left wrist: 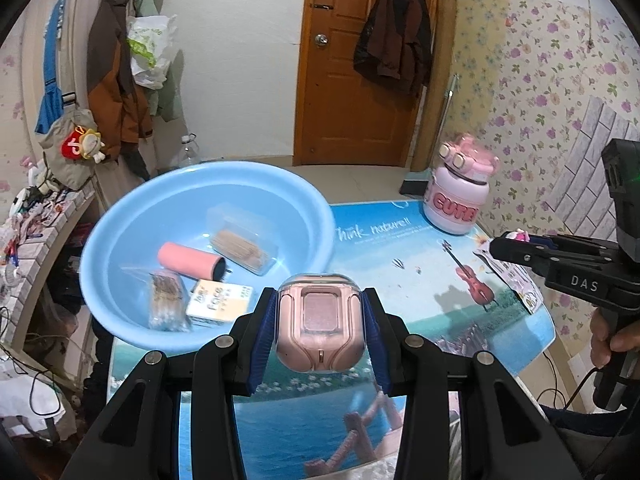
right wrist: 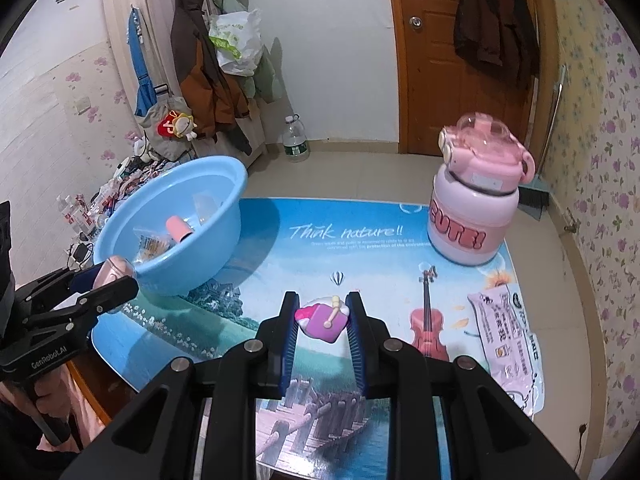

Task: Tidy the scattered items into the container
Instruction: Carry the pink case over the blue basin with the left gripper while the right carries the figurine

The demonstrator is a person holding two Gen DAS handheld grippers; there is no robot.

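Note:
My left gripper (left wrist: 320,322) is shut on a pink earbud case (left wrist: 320,320) in a clear cover, held above the table just in front of the blue basin (left wrist: 120,236). The basin holds a pink tube (left wrist: 188,260), a clear box of sticks (left wrist: 244,242), a small white box (left wrist: 220,304) and a wrapped packet (left wrist: 168,304). My right gripper (right wrist: 322,318) is shut on a small pink and purple toy (right wrist: 322,320), held above the middle of the table. The left gripper also shows in the right wrist view (right wrist: 116,276) beside the basin (right wrist: 224,208).
A large pink bottle (right wrist: 472,200) stands at the table's far right. A pink printed pouch (right wrist: 508,340) lies flat at the right edge. The table (right wrist: 280,248) has a blue scenery print. A door, hanging coats and a cluttered shelf are behind.

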